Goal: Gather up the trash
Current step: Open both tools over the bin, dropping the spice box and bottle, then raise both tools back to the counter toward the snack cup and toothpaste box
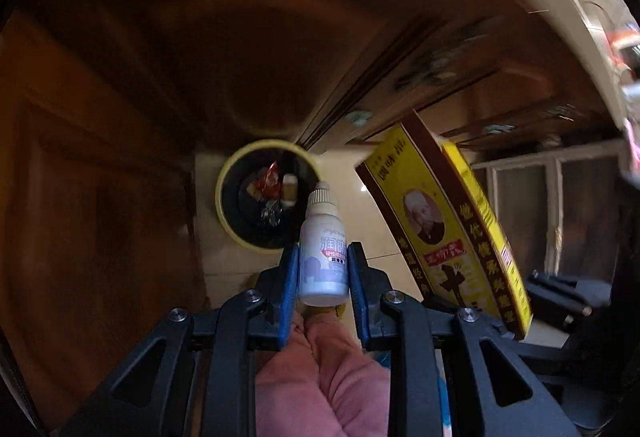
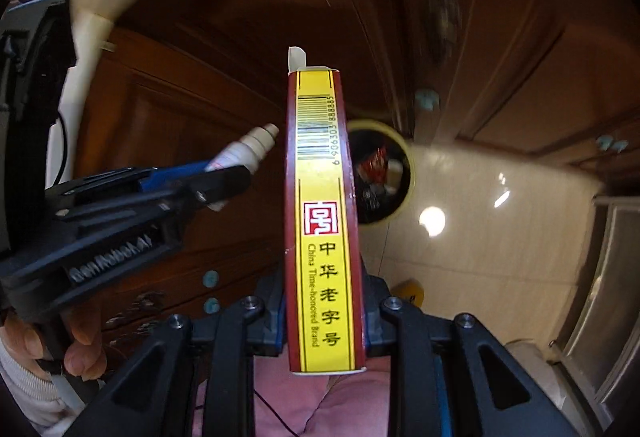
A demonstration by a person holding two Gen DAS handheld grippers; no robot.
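White plastic, the small dropper bottle (image 1: 323,245) stands cap-forward between the blue pads of the left hand-held gripper (image 1: 323,269), which is clamped on its lower body. Its label carries blue Chinese characters too blurred to read. The right hand-held gripper (image 2: 323,301) is closed on a yellow and dark red carton (image 2: 322,221), held narrow edge up, with one end flap (image 2: 297,58) sticking out. That edge shows a barcode numbered 6906303888885, a red seal, 中华老字号 and "China Time-honored Brand". From the left wrist camera the carton (image 1: 444,229) shows a portrait on its broad face. Both items hang above a tiled floor (image 2: 500,237), near a yellow-rimmed trash bin (image 1: 264,193) with wrappers inside, beside brown wooden cabinets (image 1: 100,197).
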